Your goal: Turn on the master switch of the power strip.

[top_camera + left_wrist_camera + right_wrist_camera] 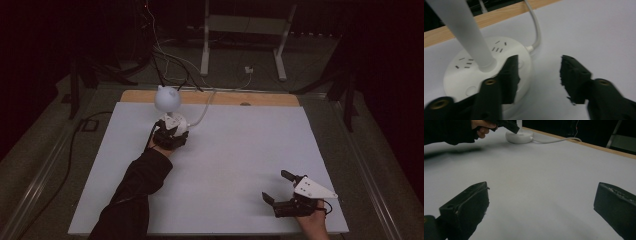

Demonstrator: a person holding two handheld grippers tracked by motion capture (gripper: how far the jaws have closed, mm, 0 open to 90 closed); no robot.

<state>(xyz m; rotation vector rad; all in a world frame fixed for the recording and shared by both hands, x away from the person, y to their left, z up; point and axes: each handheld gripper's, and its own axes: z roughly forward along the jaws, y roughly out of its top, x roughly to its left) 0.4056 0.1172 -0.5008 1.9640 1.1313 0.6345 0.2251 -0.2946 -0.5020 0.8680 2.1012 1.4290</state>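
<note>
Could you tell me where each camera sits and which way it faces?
High view: above the near edge, looking down on the table, forearms, both grippers.
Left gripper view: on the left gripper, facing the lamp base.
Right gripper view: on the right gripper, facing across the table.
Shared: the lamp base.

Dark room, grey floor (45,150), metal stand (245,30)

White table (240,165) bears a round lamp base (466,72).

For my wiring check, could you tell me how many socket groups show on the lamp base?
2 on the lamp base: one left of the stem, one behind it; others may be hidden.
</note>
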